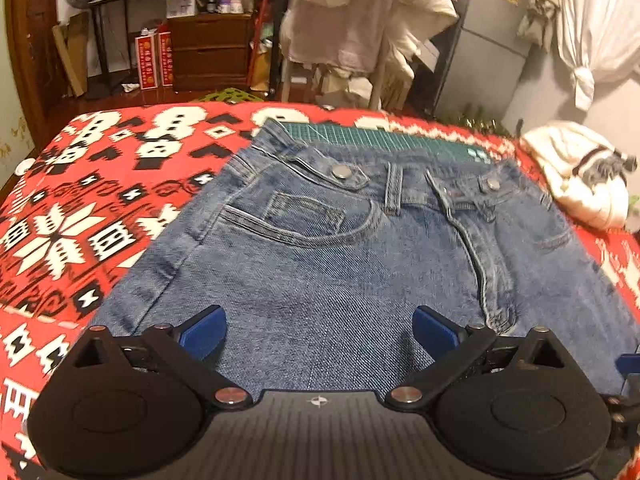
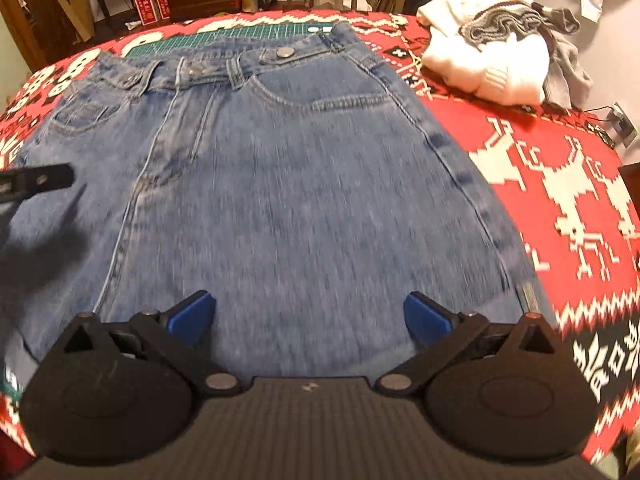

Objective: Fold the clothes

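Blue jeans (image 1: 340, 256) lie flat on the red patterned cloth (image 1: 80, 208), waistband at the far side, front pockets and buttons up. My left gripper (image 1: 320, 330) hovers open over the left thigh area, its blue pads (image 1: 204, 330) wide apart with nothing between them. In the right wrist view the same jeans (image 2: 288, 184) fill the middle, and my right gripper (image 2: 310, 316) is open above the right leg. The left gripper's black arm (image 2: 38, 182) shows at the left edge of that view.
A green cutting mat (image 1: 384, 140) peeks out beyond the waistband. A white and grey pile of clothes (image 2: 500, 48) lies at the far right of the red cloth (image 2: 560, 168). Beyond the table edge stand a wooden dresser (image 1: 208, 48), a draped chair (image 1: 352, 28) and a refrigerator (image 1: 492, 28).
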Action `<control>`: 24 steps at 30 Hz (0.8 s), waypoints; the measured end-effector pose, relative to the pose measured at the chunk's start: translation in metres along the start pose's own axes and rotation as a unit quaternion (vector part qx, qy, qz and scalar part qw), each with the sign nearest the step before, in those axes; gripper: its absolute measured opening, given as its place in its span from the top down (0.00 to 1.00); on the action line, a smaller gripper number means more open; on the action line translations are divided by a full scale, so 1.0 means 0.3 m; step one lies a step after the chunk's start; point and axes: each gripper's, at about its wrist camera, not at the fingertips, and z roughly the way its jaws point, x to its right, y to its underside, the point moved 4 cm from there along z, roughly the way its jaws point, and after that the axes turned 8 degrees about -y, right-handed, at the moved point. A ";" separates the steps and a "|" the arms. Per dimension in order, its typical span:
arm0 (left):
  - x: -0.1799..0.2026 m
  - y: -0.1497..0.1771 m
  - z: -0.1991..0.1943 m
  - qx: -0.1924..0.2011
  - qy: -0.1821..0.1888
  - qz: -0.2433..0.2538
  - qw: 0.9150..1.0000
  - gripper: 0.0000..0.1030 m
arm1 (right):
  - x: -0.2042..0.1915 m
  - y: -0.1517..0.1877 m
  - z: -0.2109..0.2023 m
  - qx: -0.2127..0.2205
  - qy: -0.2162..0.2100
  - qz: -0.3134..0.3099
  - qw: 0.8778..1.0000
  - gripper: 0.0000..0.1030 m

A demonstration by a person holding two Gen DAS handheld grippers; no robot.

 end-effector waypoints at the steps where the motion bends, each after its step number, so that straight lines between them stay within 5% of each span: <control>1: 0.008 0.001 0.012 -0.006 -0.001 0.007 1.000 0.07 | 0.000 0.003 -0.002 -0.004 0.000 0.000 1.000 0.00; 7: 0.059 0.041 -0.004 -0.007 -0.022 0.074 0.997 0.06 | 0.003 -0.031 -0.008 -0.018 -0.006 0.013 1.000 0.00; 15: 0.021 0.114 -0.068 -0.054 -0.033 0.061 0.996 0.00 | 0.017 -0.135 -0.014 0.053 -0.006 0.023 0.998 0.00; 24: 0.009 0.201 -0.146 -0.071 -0.047 0.040 0.996 0.00 | -0.040 -0.179 0.102 0.063 0.005 -0.021 0.998 0.00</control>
